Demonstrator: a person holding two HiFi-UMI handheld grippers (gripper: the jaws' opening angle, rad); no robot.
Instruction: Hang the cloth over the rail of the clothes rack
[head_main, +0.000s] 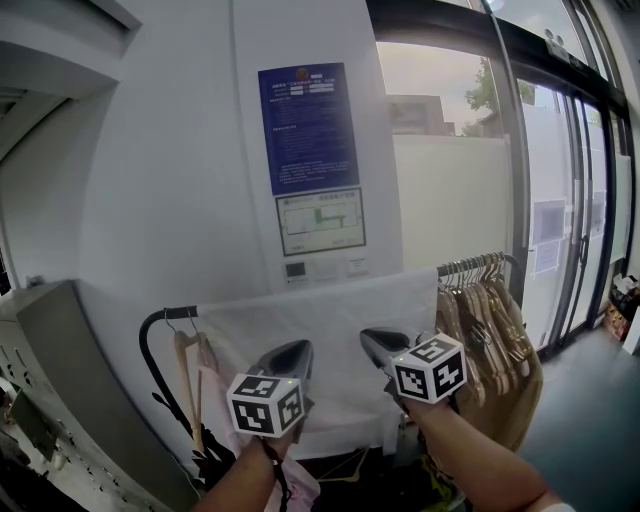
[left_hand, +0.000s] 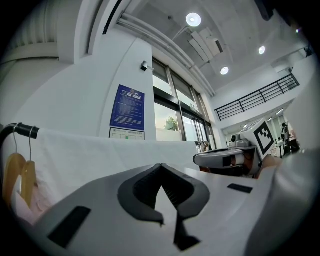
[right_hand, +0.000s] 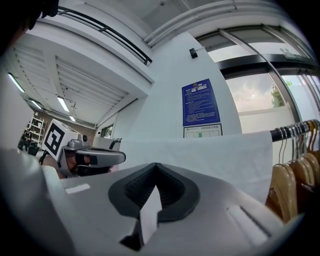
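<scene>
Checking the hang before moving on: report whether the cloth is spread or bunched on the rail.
Spread: the cloth drapes flat across the rail, unbunched.

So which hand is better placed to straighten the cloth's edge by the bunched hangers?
Probably right: the right tool grips the cloth nearer those hangers; the left tool is farther off.

Lower centre of the head view: left gripper (head_main: 297, 350) and right gripper (head_main: 372, 340), smooth grey shells with black ribbed jaw pads. Each bears 1 white cube (head_main: 266, 404) with black square markers. A dark strap (head_main: 273, 455) hangs below the left cube.
</scene>
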